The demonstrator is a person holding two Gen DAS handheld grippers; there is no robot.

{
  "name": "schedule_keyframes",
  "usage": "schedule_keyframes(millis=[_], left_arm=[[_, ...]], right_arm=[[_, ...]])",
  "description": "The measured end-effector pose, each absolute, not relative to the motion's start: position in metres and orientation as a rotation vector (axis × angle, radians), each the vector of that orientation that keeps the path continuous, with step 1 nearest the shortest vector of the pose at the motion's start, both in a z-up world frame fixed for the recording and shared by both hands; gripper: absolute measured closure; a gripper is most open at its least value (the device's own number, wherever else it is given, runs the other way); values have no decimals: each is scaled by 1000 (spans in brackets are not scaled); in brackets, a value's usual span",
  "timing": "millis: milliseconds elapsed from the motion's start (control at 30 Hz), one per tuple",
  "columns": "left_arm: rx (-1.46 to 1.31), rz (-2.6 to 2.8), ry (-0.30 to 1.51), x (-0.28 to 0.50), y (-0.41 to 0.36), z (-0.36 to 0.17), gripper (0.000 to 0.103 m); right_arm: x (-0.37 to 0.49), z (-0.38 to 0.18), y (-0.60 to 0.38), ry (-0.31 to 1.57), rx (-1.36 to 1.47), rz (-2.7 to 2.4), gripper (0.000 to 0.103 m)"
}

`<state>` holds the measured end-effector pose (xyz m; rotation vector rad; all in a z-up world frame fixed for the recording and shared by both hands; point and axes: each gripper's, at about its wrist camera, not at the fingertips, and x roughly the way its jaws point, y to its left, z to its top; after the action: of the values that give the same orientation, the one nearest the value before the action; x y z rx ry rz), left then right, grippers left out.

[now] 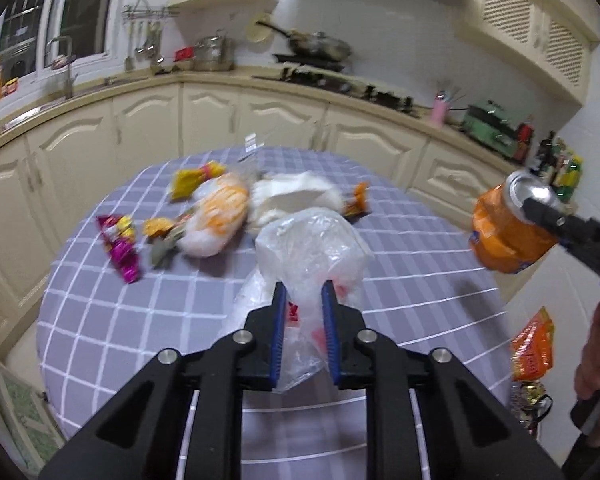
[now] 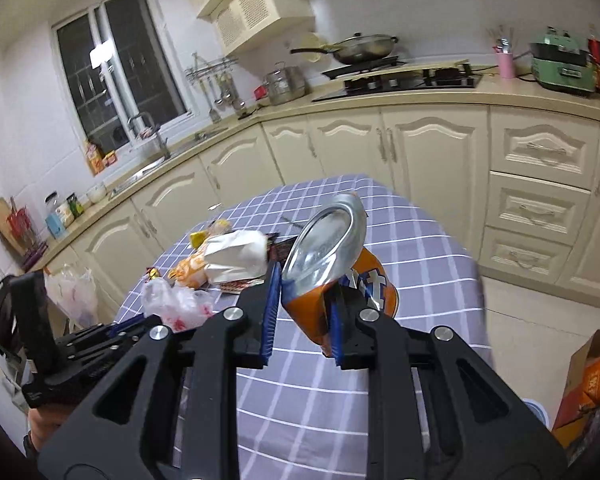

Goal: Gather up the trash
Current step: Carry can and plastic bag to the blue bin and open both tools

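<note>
The right tool (image 2: pixel 302 312) pinches the crushed can (image 2: pixel 332 264), up in the air, off to the right of the bag (image 1: pixel 312 256). The left tool (image 1: pixel 304 328) pinches the bag over the desk (image 1: pixel 100 320).

Both hand-held grippers (image 1: pixel 304 292) (image 2: pixel 304 280) clamped, loaded

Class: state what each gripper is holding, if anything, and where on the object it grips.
Left gripper: clear plastic bag, pinched at its near edge. Right gripper: crushed orange soda can, clamped across its dented body.
</note>
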<state>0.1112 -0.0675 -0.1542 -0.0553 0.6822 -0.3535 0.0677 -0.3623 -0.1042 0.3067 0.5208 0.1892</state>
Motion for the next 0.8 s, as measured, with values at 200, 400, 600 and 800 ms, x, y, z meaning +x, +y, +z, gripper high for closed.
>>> schedule_keyframes(millis=[200, 400, 600, 800], left_arm=[[-31, -534, 632, 98, -139, -125, 86], [10, -760, 644, 80, -245, -122, 86], [58, -923, 770, 67, -348, -165, 86], [191, -1000, 938, 47, -443, -250, 86]], right_arm=[[34, -108, -436, 500, 385, 78, 81], [-5, -142, -531, 538, 508, -76, 81], [-36, -206, -603, 631, 631, -220, 81], [-62, -272, -649, 717, 749, -326, 81]])
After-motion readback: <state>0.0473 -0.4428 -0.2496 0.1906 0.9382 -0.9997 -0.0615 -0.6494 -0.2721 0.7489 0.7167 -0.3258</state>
